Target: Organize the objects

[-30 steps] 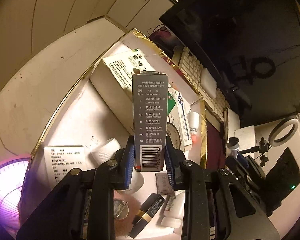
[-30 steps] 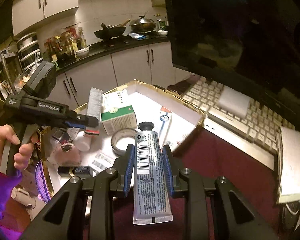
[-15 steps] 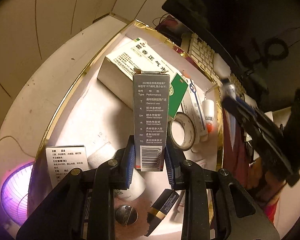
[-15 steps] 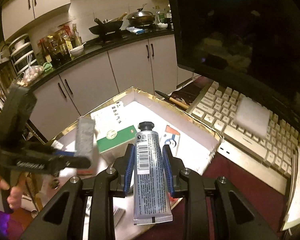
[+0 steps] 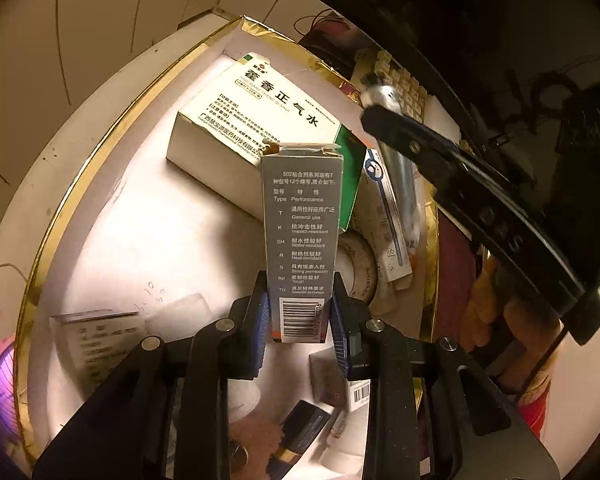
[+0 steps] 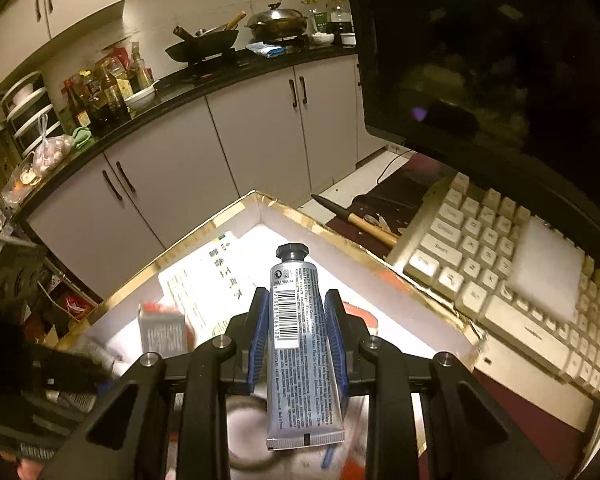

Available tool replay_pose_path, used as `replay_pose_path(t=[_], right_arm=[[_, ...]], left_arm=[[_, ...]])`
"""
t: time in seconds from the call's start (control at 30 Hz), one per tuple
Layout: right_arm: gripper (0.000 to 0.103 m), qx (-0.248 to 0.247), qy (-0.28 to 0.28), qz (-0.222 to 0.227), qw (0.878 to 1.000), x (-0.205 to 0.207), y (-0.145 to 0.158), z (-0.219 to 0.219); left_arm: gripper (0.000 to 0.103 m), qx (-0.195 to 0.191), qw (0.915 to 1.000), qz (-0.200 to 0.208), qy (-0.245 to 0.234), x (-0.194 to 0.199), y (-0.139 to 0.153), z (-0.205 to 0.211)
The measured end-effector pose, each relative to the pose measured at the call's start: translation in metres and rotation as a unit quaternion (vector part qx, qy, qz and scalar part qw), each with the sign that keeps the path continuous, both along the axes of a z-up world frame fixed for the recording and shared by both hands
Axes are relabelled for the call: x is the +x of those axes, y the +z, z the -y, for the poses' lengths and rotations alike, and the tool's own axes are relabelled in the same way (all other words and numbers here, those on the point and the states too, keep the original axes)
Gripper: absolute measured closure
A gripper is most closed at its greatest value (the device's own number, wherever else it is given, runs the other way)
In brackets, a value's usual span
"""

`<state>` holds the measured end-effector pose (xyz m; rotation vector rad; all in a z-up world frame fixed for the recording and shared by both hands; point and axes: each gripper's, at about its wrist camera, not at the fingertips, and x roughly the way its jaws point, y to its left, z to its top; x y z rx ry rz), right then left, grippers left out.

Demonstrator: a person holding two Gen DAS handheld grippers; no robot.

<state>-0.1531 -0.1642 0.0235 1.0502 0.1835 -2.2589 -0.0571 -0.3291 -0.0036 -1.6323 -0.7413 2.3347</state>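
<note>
Hand-held grippers clamp a grey carton and a tube.

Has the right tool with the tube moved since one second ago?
Yes. The right tool, shut on the tube, has moved over the gold-rimmed box, toward its far corner, away from the dark red mat.
</note>
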Motion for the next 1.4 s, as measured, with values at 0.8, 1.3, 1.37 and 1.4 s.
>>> replay_pose_path(t=[0.8, 1.3, 1.37, 1.4], right_arm=[[0.076, 0.063, 0.059, -0.015, 0.996, -0.02, -0.025, 0.033], [0.066, 0.006, 0.028, 0.005, 1.0, -0.009, -0.013, 0.011], [0.065, -0.001, 0.027, 0.002, 1.0, -0.003, -0.008, 0.005], [0.062, -0.006, 0.026, 0.0, 1.0, 0.001, -0.005, 0.001]], left_arm=[[0.071, -0.075, 0.997, -0.01, -0.011, -0.006, 0.007, -0.028], [0.048, -0.199, 0.9775, -0.066, -0.021, 0.021, -0.004, -0.057], [0.046, -0.205, 0.9759, -0.073, -0.019, 0.023, -0.003, -0.06], [0.046, -0.208, 0.9751, -0.076, -0.019, 0.025, -0.002, -0.059]])
